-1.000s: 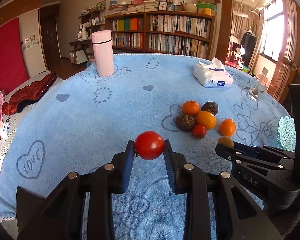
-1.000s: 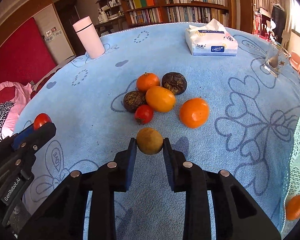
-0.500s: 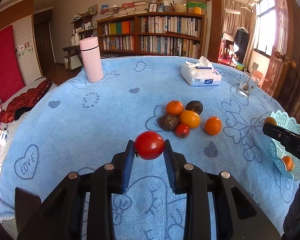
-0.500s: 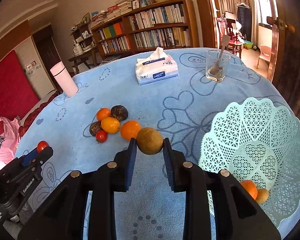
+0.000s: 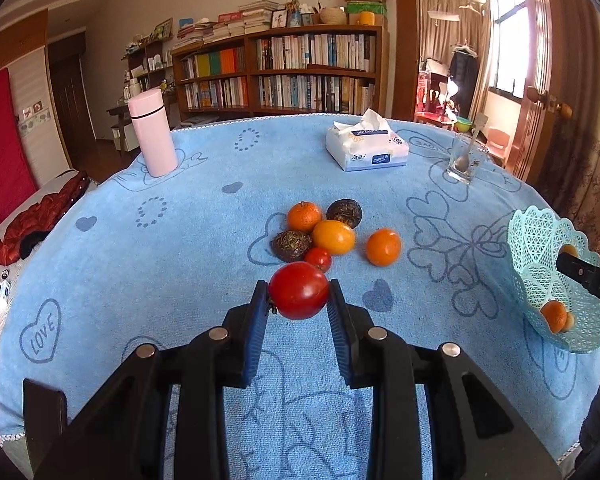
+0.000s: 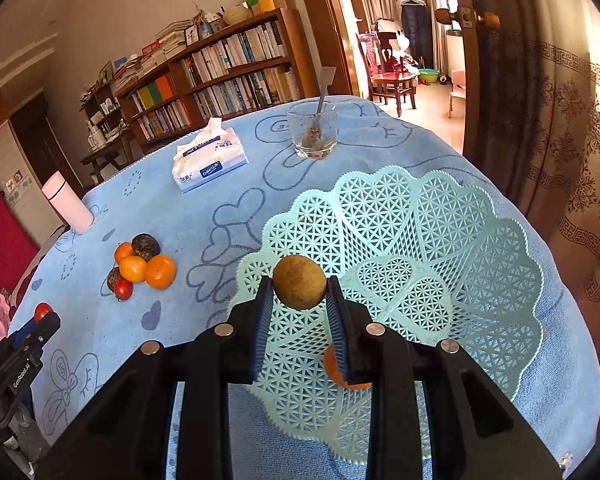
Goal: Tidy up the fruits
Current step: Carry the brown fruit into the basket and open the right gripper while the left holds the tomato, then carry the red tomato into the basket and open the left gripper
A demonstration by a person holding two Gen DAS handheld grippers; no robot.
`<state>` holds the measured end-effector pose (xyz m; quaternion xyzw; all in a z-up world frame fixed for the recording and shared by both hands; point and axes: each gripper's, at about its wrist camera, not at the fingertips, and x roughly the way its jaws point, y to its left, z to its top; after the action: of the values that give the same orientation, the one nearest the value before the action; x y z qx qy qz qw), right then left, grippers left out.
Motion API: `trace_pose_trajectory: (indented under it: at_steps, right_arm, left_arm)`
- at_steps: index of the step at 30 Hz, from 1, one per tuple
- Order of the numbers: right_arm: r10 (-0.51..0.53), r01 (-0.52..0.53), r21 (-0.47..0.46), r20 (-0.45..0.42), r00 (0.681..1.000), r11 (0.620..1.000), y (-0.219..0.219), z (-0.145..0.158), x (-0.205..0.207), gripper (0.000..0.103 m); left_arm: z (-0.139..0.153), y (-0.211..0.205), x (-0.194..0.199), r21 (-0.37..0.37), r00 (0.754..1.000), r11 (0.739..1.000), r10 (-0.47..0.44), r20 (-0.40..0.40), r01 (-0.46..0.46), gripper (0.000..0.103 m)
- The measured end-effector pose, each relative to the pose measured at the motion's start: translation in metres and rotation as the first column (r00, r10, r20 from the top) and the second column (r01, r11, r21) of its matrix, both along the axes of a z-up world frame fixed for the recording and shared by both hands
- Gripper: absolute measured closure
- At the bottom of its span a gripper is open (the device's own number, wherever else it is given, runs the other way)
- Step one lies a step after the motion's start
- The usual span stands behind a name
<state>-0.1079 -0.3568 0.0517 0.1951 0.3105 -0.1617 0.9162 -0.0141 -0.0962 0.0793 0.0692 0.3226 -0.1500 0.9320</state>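
Observation:
My left gripper (image 5: 299, 300) is shut on a red tomato (image 5: 299, 290), held above the blue cloth short of the fruit pile (image 5: 332, 232) of oranges, dark fruits and a small tomato. My right gripper (image 6: 299, 294) is shut on a brown round fruit (image 6: 299, 282) and hangs over the near left rim of the mint lattice basket (image 6: 480, 248). An orange (image 6: 334, 370) lies in the basket, partly hidden behind the right finger. In the left wrist view the basket (image 5: 532, 280) stands at the table's right edge with oranges (image 5: 554, 316) inside.
A tissue pack (image 5: 366, 148), a pink flask (image 5: 152, 136) and a glass with a spoon (image 5: 462, 160) stand toward the back of the round table (image 5: 140, 260). A bookshelf (image 5: 284, 72) fills the wall behind. A curtain and doorway (image 6: 540, 100) lie beyond the table's right edge.
My right gripper has swung right with the brown fruit, from beside the pile to over the basket's rim. My left gripper has drifted with the tomato toward the pile.

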Motion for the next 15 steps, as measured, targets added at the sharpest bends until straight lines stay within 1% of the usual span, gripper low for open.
trace_pose_trajectory:
  at_steps: [6,7,9,11,15]
  right_arm:
    - [-0.058,0.058,-0.001,-0.009,0.998,0.998,-0.017,-0.006,-0.013,0.075]
    - [-0.067,0.067,0.002,-0.011,0.998,0.998,-0.019,-0.007,-0.014,0.074]
    - [-0.088,0.088,0.011,-0.011,0.996,0.996,-0.026,-0.008,-0.018,0.064]
    - [-0.108,0.108,0.023,-0.003,0.994,0.994,-0.032,-0.008,-0.022,0.049]
    - [-0.136,0.136,0.021,0.014,0.991,0.991,-0.041,-0.005,-0.029,0.048]
  left_arm:
    - [0.001,-0.015,-0.004,0.01,1.0,1.0,-0.028,0.005,0.028,0.073]
    - [0.002,-0.018,-0.005,0.012,0.999,0.999,-0.032,0.006,0.032,0.073]
    - [0.002,-0.022,-0.006,0.015,0.999,0.999,-0.04,0.006,0.04,0.073]
    - [0.003,-0.026,-0.007,0.013,0.999,0.999,-0.052,0.003,0.052,0.073]
    - [0.005,-0.036,-0.009,0.009,0.997,0.997,-0.079,-0.003,0.079,0.073]
